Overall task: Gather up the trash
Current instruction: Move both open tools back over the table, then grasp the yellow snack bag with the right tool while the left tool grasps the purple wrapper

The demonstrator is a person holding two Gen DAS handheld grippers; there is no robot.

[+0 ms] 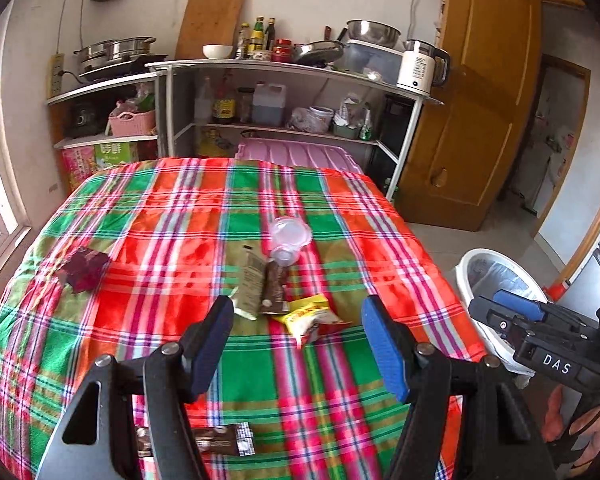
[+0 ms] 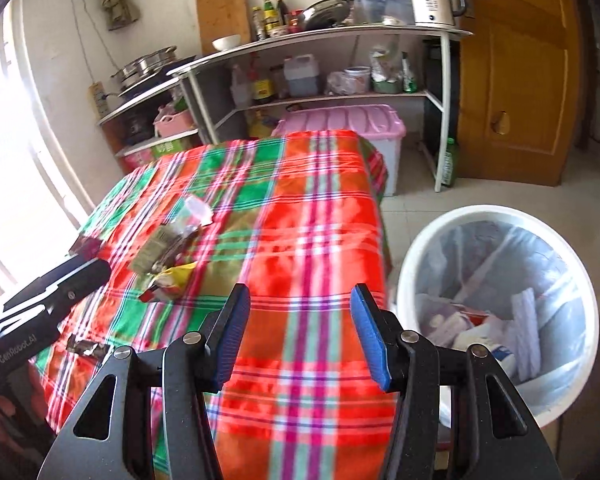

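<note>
1. A table (image 1: 172,208) wears a red and green checked cloth. A yellow wrapper (image 1: 306,316), brown wrappers (image 1: 274,284) and a clear plastic cup (image 1: 288,240) lie in its middle.
2. A white trash bin (image 2: 496,308) stands on the floor beside the table.
3. Shelves (image 1: 284,68) with pots stand far behind.
4. The left gripper (image 1: 298,344) and right gripper (image 2: 300,332) tilt down, jaws apart, holding nothing.
5. The grippers read "DAS" and "GenRobot.AI".
</note>
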